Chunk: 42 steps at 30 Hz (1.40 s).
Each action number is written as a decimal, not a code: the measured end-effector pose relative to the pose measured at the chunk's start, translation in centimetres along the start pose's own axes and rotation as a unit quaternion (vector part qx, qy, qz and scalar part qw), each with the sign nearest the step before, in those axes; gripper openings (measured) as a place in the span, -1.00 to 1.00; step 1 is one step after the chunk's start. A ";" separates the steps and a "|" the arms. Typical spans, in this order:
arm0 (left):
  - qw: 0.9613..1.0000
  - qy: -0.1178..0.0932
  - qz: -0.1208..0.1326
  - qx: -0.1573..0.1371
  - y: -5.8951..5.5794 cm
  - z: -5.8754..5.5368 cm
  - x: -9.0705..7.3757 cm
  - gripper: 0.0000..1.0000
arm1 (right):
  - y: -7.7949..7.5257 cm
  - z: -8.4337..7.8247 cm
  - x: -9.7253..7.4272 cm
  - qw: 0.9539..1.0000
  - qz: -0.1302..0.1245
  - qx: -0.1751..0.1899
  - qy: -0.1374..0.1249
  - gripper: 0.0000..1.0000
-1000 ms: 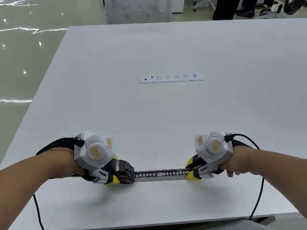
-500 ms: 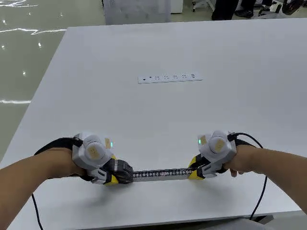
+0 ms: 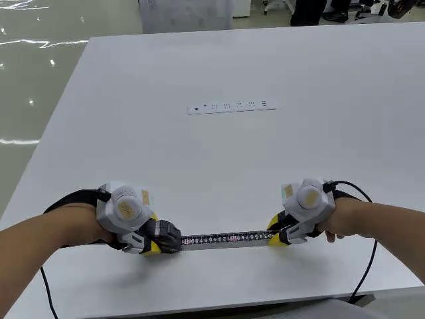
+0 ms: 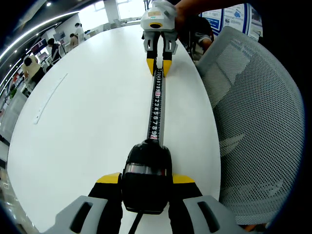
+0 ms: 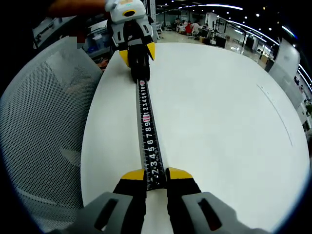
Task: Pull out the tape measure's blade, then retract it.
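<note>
While the left gripper (image 4: 146,178) has its jaws clamped round the black tape measure case (image 4: 146,163) and the right gripper (image 5: 156,175) has its jaws closed on the free end of the blade (image 5: 146,122), the tape spans the gap between them along the near edge of the white table (image 3: 265,166).

The spring-loaded blade could whip back into the case if the right jaws' narrow hold slips. How much of the end hook they hold cannot be made out, as it is hidden between them. A twist of either hand could buckle the blade or lever the case out of the left jaws.

Its long axis runs left to right, with the case at the left, the tip at the right and the printed face up.
</note>
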<state>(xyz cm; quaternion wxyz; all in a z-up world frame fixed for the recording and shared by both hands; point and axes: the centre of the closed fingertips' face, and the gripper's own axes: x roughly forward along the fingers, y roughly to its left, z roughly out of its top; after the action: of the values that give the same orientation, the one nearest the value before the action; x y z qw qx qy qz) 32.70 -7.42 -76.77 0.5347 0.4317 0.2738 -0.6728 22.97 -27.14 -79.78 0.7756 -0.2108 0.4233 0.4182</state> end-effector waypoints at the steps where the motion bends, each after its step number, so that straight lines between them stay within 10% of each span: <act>1: 1.000 0.000 0.000 0.000 0.0 0.0 0.0 -0.35 | 0.0 0.0 0.0 1.000 -0.001 0.000 0.000 -0.73; 42: 1.000 -0.005 0.002 -0.008 -0.1 0.1 0.0 -0.34 | -0.4 -2.0 -1.4 1.000 -0.001 0.010 0.017 -0.71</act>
<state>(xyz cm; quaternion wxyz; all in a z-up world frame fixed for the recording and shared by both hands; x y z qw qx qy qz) 32.62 -7.47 -76.72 0.5413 0.4242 0.2757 -0.6716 21.88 -29.40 -79.71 0.7708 -0.2102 0.4400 0.4099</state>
